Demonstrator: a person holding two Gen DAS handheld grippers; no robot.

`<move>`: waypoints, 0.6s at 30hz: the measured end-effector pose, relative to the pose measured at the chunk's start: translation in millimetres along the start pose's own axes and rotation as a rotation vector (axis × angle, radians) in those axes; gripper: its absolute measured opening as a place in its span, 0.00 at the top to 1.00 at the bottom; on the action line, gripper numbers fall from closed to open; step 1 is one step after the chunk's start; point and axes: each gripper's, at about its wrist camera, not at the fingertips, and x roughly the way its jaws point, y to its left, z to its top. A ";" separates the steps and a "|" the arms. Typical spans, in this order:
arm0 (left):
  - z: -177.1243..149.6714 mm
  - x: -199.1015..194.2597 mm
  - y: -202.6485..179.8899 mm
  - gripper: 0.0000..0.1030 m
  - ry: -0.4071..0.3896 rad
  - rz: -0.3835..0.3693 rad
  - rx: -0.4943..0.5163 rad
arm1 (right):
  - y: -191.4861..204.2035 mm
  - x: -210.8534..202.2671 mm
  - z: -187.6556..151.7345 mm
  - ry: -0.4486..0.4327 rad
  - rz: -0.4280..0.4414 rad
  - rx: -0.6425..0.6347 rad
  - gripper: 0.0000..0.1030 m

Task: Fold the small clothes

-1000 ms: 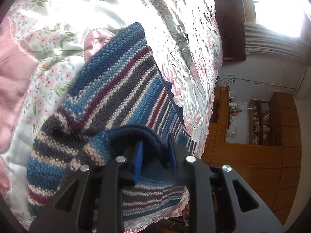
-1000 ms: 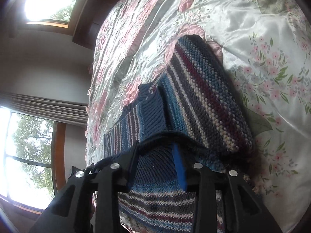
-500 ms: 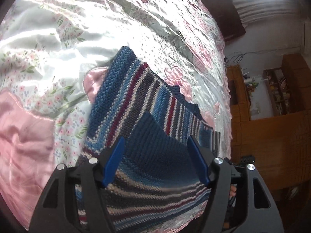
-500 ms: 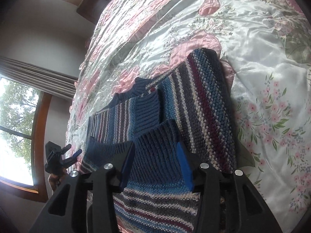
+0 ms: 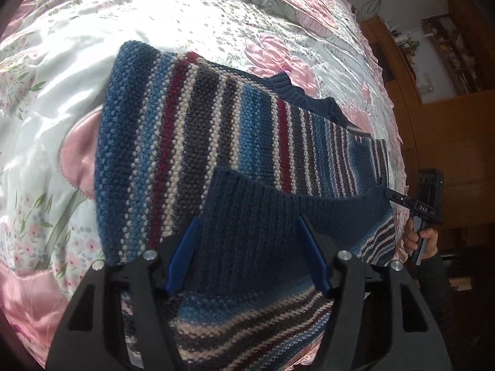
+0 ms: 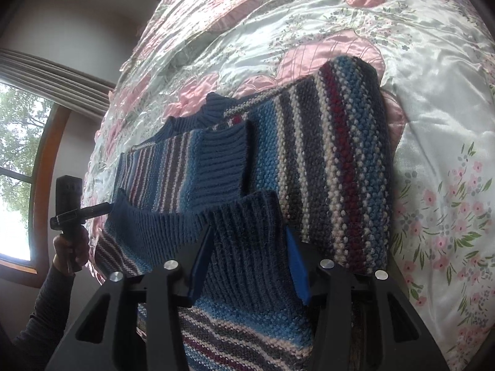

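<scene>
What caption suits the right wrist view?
Open right gripper over the navy ribbed hem of a striped knitted sweater on a floral bedspread.

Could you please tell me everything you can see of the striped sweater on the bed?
The striped sweater is a chunky knit in blue, grey, cream and maroon, with navy ribbed collar and hem. It lies partly folded on the floral satin bedspread, its ribbed hem turned up over the body. Both hand-held grippers, left and right, stand open over the hem.

I saw a floral satin bedspread (image 5: 216, 15) covering the bed. Wooden shelving (image 5: 448, 46) stood beyond its far right edge; a curtained window (image 6: 18, 142) stood beyond the left edge.
</scene>
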 end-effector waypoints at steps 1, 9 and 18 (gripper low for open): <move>-1.2 1.7 -1.8 0.60 0.001 0.015 0.009 | 2.1 -0.2 -1.2 -0.002 -0.012 -0.012 0.58; -9.7 -3.7 -7.1 0.93 -0.077 0.022 0.021 | 2.6 -15.5 -9.3 -0.070 -0.052 -0.009 0.88; -11.8 -34.0 -18.5 0.93 -0.163 -0.030 0.028 | 22.8 -39.4 -9.0 -0.130 -0.055 -0.051 0.92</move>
